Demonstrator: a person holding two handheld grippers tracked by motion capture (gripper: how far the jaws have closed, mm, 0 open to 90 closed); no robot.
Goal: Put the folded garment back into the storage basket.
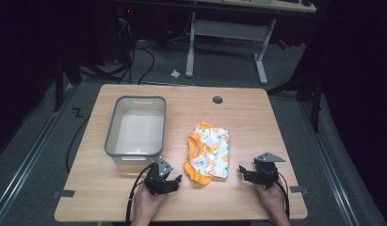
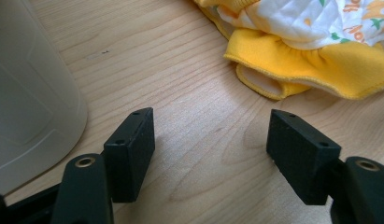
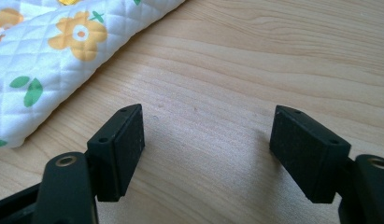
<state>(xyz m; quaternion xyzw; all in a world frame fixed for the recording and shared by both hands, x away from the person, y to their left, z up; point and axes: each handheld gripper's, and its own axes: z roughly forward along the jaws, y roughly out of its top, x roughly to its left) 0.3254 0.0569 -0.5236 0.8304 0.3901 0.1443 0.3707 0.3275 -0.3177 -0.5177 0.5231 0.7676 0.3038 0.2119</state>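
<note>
A folded yellow-and-white garment (image 1: 208, 151) is lying just below the centre of the high view, on the wooden desk (image 1: 257, 117). The left gripper (image 1: 174, 181) is sitting at the garment's lower left, jaws standing wide with bare desk between them. The right gripper (image 1: 241, 172) is resting to the garment's right, jaws likewise wide and gripping nothing. A grey tub (image 1: 115, 136) is standing left of the garment.

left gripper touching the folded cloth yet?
Apart. The left gripper view shows bare table between the open left gripper and the cloth.
</note>
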